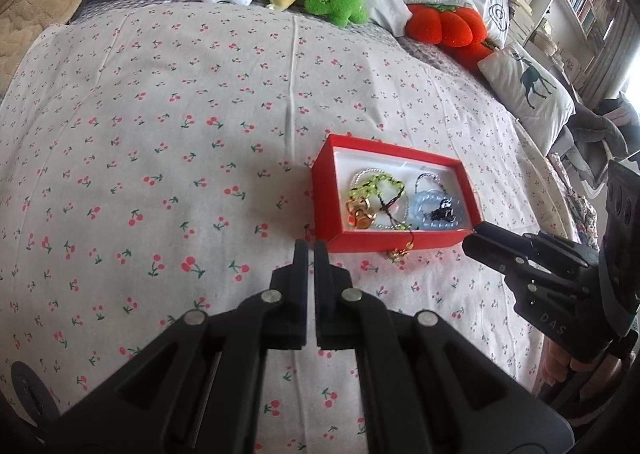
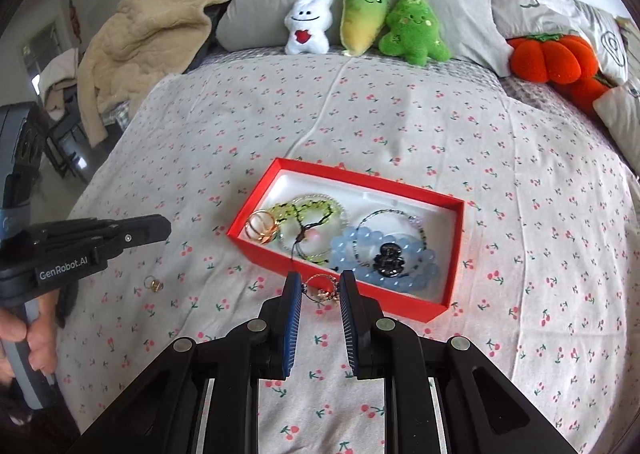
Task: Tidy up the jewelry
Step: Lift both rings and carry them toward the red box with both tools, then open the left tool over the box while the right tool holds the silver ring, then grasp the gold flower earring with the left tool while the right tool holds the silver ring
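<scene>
Left wrist view: the left gripper (image 1: 311,250) fills the bottom centre, its black fingers pressed together on nothing, above the cherry-print bedsheet (image 1: 160,142). Right of centre sits the red jewelry box (image 1: 394,244), a shallow cardboard rectangle with a white lining. Inside lie a green beaded bracelet (image 1: 378,184), a gold wire pendant (image 1: 360,214) and a pale blue bracelet (image 1: 436,214) of round, glassy beads. A small gold charm (image 1: 398,254) hangs on a thin cord over the box's near wall onto the sheet. The right gripper (image 1: 474,236) enters from the right edge, its tips at the box's near right corner.

Right wrist view: the right gripper (image 2: 320,282) is at bottom centre, its blue ribbed pads slightly apart. The charm shows in the gap between them, but I cannot tell whether the pads touch it. Lower left, a tiny gold ring (image 2: 154,285) lies loose on the sheet, below the left gripper.

Judging by this, most pieces are already boxed; the step in hand looks like tucking in the dangling charm. Next would be a fine pinch on the small, thin ring lying flat on soft fabric.
</scene>
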{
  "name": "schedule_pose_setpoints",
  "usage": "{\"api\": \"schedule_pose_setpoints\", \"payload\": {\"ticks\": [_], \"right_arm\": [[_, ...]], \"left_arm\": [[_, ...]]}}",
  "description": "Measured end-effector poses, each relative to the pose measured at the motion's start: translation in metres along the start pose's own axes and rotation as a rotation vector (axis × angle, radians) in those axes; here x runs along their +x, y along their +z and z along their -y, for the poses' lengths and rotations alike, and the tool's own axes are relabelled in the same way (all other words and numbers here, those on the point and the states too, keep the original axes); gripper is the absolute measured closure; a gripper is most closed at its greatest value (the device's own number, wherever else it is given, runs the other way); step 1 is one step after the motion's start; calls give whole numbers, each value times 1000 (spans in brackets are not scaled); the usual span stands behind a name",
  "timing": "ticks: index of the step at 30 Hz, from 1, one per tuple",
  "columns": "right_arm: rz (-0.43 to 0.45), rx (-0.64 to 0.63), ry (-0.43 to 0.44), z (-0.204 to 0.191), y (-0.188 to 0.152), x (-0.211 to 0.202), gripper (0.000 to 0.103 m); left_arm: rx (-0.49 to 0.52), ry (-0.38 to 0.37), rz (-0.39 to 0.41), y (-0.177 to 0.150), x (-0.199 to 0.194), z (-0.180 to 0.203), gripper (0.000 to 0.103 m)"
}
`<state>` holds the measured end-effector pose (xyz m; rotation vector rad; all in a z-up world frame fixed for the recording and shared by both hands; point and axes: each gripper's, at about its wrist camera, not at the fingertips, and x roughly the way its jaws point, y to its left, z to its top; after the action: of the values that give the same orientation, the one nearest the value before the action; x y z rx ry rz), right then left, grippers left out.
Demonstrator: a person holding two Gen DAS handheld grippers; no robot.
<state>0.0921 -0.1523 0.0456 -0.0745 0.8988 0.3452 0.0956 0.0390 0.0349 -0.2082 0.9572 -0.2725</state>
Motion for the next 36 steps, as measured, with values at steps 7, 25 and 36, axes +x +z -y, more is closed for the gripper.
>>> {"api": "schedule_pose_setpoints", "payload": {"ticks": [7, 25, 36], "right_arm": [[-6, 100, -29, 32, 5, 0, 83], [-29, 240, -2, 64, 9, 21, 83], [-117, 168, -14, 32, -2, 10, 83]], "left_arm": [[-14, -118, 28, 14, 12, 21, 100], [-87, -160, -2, 31, 42, 33, 98], [-66, 87, -157, -5, 2, -39, 49]]}}
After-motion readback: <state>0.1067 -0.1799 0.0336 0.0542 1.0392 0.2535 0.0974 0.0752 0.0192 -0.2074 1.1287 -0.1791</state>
